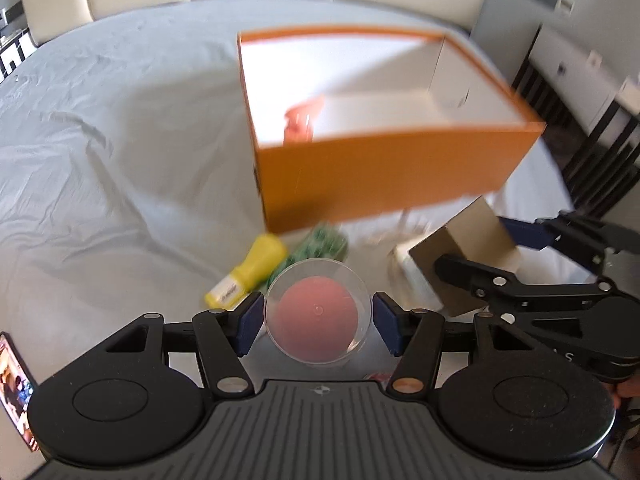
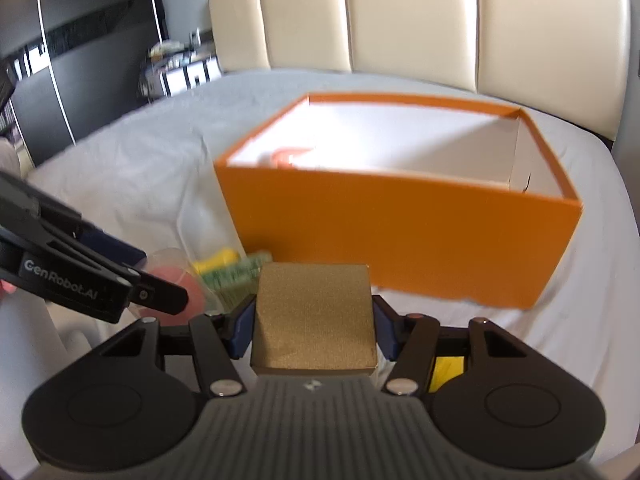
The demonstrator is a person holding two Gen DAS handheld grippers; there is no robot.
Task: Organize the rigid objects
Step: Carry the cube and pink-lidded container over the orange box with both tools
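Gripping a gold box [image 2: 314, 320], the right tool [image 2: 314, 330] nears the orange bin [image 2: 400, 236]; left tool [image 1: 318, 326] brackets a clear cup [image 1: 318, 316], contact unclear

- A clear plastic cup [image 1: 317, 312] with a pink-red bottom, seen from above at lower centre of the left wrist view.
- A small gold-brown cardboard box [image 2: 314, 316], lower centre of the right wrist view.
- A large open orange box [image 1: 384, 128] with white inside, upper centre; a blurred red object [image 1: 302, 122] lies in it.
- A yellow bottle [image 1: 248, 276] on its side and a green patterned object [image 1: 320, 246], just below the orange box.
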